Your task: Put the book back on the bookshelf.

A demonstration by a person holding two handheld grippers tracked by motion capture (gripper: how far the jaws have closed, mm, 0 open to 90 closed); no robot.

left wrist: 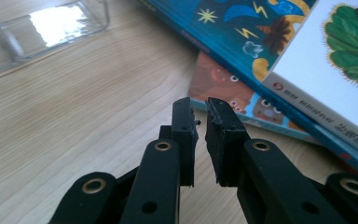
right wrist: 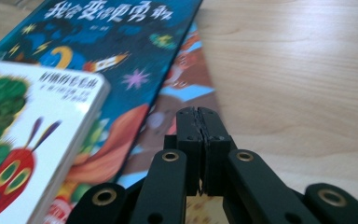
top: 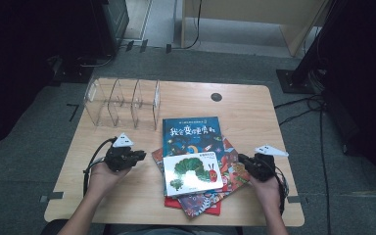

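Observation:
A stack of picture books lies on the wooden table (top: 254, 112). On top is a white book with a green caterpillar (top: 192, 172), which rests on a blue book with yellow lettering (top: 191, 133) and red and orange books (top: 232, 172). My left gripper (top: 139, 155) hovers just left of the stack, its jaws a narrow gap apart with nothing between them (left wrist: 200, 105). Off the stack's right edge, my right gripper (top: 242, 160) has its jaws pressed together and holds nothing (right wrist: 198, 112). The white book (right wrist: 37, 121) and the blue book (right wrist: 116, 42) lie to its left.
A clear acrylic divider rack (top: 122, 103) stands at the back left of the table, also seen from the left gripper (left wrist: 51, 28). A round cable hole (top: 216, 97) sits near the far edge. Cables and dark equipment lie on the floor around the table.

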